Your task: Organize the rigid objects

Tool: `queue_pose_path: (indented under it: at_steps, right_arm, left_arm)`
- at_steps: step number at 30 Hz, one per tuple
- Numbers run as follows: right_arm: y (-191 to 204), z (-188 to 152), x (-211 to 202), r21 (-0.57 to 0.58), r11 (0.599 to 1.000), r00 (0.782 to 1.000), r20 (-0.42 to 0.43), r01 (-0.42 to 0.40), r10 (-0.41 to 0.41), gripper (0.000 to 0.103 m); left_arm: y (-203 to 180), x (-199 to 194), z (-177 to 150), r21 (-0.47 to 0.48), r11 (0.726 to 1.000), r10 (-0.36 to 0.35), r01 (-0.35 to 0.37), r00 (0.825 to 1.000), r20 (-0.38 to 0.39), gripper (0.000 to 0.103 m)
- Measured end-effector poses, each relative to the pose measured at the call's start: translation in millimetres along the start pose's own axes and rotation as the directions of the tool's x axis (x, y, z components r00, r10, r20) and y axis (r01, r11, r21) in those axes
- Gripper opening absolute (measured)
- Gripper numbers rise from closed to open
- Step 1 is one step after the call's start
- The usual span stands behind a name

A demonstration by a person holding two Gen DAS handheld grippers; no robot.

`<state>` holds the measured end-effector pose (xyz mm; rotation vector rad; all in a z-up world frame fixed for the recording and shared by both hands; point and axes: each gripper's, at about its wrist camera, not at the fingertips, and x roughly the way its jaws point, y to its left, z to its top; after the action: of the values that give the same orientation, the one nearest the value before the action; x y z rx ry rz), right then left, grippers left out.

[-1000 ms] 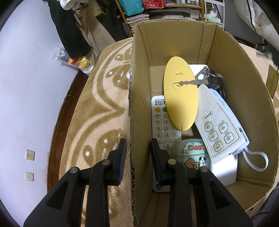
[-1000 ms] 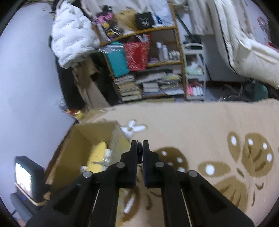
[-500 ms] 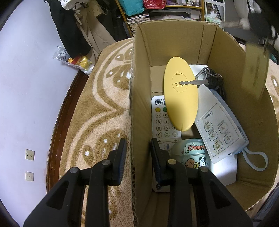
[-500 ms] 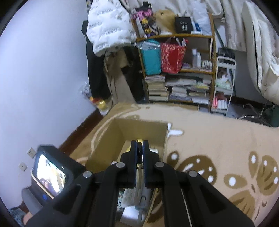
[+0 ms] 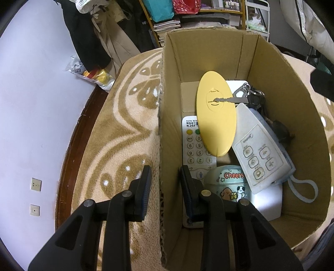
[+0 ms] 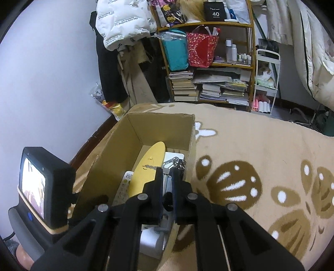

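The box (image 5: 277, 87) is set on a patterned blanket (image 5: 117, 133). Its left wall is straddled by the left gripper (image 5: 163, 183), whose fingers are spread, one outside and one inside, without pinching it. Inside are seen a yellow case (image 5: 215, 123), keys (image 5: 246, 95), two remotes and a cup (image 5: 229, 183). The right gripper (image 6: 166, 177) is held above the box, fingers parted slightly; a small dark piece shows between them, and whether it is grasped cannot be told.

You can read "JSCN" on the white remote (image 5: 195, 150), "Cheers" on the cup (image 5: 228, 182), "Midea" on the grey remote (image 5: 257, 150), and "40" on the black box (image 6: 215, 11) at upper centre.
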<state>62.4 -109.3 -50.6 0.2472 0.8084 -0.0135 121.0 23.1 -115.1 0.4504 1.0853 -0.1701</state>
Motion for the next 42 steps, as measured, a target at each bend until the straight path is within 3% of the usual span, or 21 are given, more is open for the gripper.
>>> queue_pose_path:
  at_steps: [3,5,9,11,20,23,26,28,32,34,39,42]
  right_arm:
    - [-5,-2,-6,0.015,1.0,1.0,-0.004,0.004,-0.004,0.014]
    - [-9,-5,-12,0.029,1.0,1.0,-0.005,0.002,-0.002,0.033]
    - [-16,-9,-26,0.038,0.999,1.0,0.011,0.011,-0.012,0.045]
    - [-19,-12,-34,0.038,0.999,1.0,0.014,0.023,-0.023,0.058]
    - [-34,-23,-71,0.049,0.998,0.997,0.056,0.045,-0.047,0.089]
    - [-33,-26,-83,0.038,0.998,0.996,0.074,0.05,-0.052,0.094]
    - [-32,-29,-94,0.033,0.998,0.994,0.091,0.049,-0.051,0.103]
    - [-32,-33,-104,0.023,0.999,0.993,0.114,0.042,-0.044,0.103]
    - [-30,-38,-117,0.013,0.999,0.989,0.138,0.045,-0.046,0.103]
    - [-31,-41,-122,0.013,0.999,0.989,0.145,0.033,-0.035,0.103]
    - [-30,-52,-135,0.001,0.999,0.985,0.168,0.038,-0.037,0.103]
    - [-31,-58,-142,0.004,0.999,0.982,0.189,0.032,-0.032,0.103]
  left_arm:
    - [1,-5,-1,-0.002,1.0,0.001,-0.001,1.0,0.015,0.028]
    - [1,-10,-2,-0.005,1.0,0.005,-0.005,1.0,0.03,0.027]
    - [2,-23,-4,-0.011,1.0,0.017,-0.016,0.997,0.072,0.027]
    - [4,-33,-5,-0.022,1.0,0.021,-0.019,0.995,0.098,0.027]
    - [19,-70,-14,-0.076,0.997,0.016,-0.002,0.984,0.177,0.028]
    - [25,-85,-18,-0.088,0.996,0.013,0.006,0.977,0.212,0.028]
    - [28,-101,-26,-0.103,0.995,0.013,0.013,0.968,0.252,0.043]
    - [29,-111,-32,-0.107,0.994,0.019,0.012,0.96,0.278,0.056]
    - [30,-130,-42,-0.111,0.994,0.016,0.02,0.946,0.322,0.064]
    - [33,-139,-48,-0.128,0.991,0.002,0.044,0.939,0.344,0.083]
    - [36,-162,-63,-0.152,0.987,0.019,0.046,0.916,0.401,0.101]
    - [37,-174,-70,-0.166,0.985,0.026,0.051,0.901,0.433,0.103]
